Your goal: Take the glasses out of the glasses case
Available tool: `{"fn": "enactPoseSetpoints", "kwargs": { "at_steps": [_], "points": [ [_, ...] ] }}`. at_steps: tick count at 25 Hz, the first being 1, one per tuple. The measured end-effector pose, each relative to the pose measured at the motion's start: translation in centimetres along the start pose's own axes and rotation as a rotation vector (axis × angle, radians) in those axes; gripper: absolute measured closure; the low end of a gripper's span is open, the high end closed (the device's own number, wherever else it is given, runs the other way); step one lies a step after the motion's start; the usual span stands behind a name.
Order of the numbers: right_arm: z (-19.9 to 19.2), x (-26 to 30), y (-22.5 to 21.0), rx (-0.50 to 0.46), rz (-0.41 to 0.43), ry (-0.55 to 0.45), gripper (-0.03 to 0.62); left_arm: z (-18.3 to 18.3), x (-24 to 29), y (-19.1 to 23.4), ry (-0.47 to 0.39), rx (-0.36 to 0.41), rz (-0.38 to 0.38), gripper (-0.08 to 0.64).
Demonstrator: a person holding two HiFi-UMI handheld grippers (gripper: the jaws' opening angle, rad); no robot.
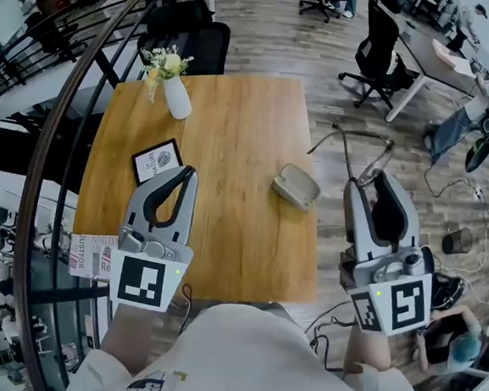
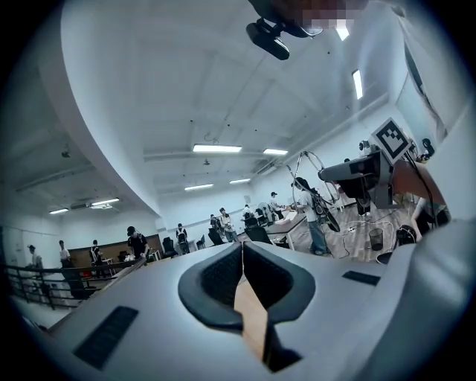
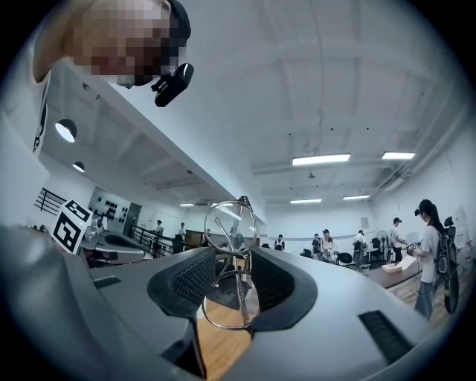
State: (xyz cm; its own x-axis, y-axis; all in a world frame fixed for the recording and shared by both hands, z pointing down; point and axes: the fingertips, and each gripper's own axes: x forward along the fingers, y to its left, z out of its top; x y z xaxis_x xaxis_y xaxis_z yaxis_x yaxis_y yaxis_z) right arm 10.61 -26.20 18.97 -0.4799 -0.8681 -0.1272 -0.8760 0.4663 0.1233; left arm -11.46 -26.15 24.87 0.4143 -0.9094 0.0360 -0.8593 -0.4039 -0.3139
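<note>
While the right gripper (image 1: 373,181) pinched the glasses (image 3: 230,223) near the bridge, they were up in the air, apart from the case (image 1: 296,187) on the table (image 1: 234,121). Left gripper (image 1: 188,173) was pressed together, empty. Glasses looked light, thin-wired and fragile, so a gentle hold on the frame, off the lenses, seemed best
</note>
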Motion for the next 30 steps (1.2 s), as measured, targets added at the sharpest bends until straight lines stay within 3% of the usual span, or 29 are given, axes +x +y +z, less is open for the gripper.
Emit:
{"fn": "enactPoseSetpoints", "kwargs": {
  "at_steps": [7,17,30],
  "points": [
    [-0.7,-1.3,-0.1,-0.022,-0.029,0.005,0.420,-1.1,-0.5,-1.3,0.028,-0.014,-0.013,0.540],
    [-5.4,-1.4,2.9,0.065,0.055,0.093,0.420,-4.6,-1.3,-3.4,0.106,-0.102,-0.040,0.540],
    [-6.0,-1.2,3.9,0.051,0.084,0.112,0.422,-4.6,-2.0,-2.3,0.105,-0.096,-0.017,0.540]
  ]
}}
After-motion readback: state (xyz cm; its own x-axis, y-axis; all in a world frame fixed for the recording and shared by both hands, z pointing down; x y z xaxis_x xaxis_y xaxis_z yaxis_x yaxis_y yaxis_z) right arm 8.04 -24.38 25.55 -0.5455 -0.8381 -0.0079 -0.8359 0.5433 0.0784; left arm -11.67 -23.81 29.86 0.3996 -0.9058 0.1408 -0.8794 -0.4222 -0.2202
